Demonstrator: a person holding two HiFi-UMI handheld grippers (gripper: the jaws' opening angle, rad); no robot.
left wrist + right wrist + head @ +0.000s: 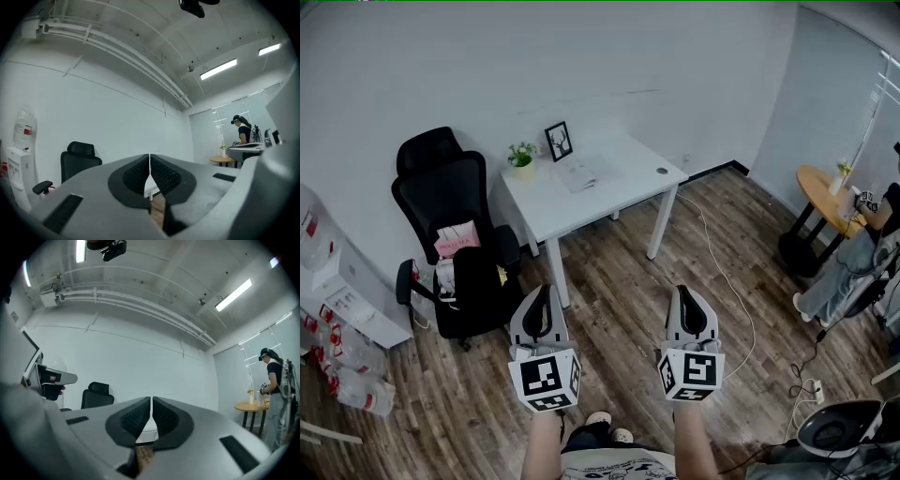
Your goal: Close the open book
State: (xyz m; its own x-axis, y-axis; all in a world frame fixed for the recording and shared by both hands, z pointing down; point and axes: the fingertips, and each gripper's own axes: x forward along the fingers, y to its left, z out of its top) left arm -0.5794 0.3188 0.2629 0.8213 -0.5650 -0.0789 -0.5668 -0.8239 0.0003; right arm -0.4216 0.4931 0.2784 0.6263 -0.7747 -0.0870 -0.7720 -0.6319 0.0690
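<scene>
The open book (pixel 577 172) lies flat on the white table (pixel 609 192) against the far wall, between a framed picture (pixel 558 141) and a small potted plant (pixel 522 156). Both grippers are held level over the wooden floor, well short of the table. My left gripper (pixel 540 292) is shut with nothing in it, and its dark pads meet (pixel 149 171) in the left gripper view. My right gripper (pixel 687 292) is likewise shut and empty (pixel 151 413). In both gripper views the jaws hide the book.
A black office chair (pixel 455 234) stands left of the table. A water dispenser (pixel 21 154) and shelves are at the far left. At the right are a round wooden table (pixel 825 192), a person (pixel 274 394), and a cable with a power strip (pixel 814 386) on the floor.
</scene>
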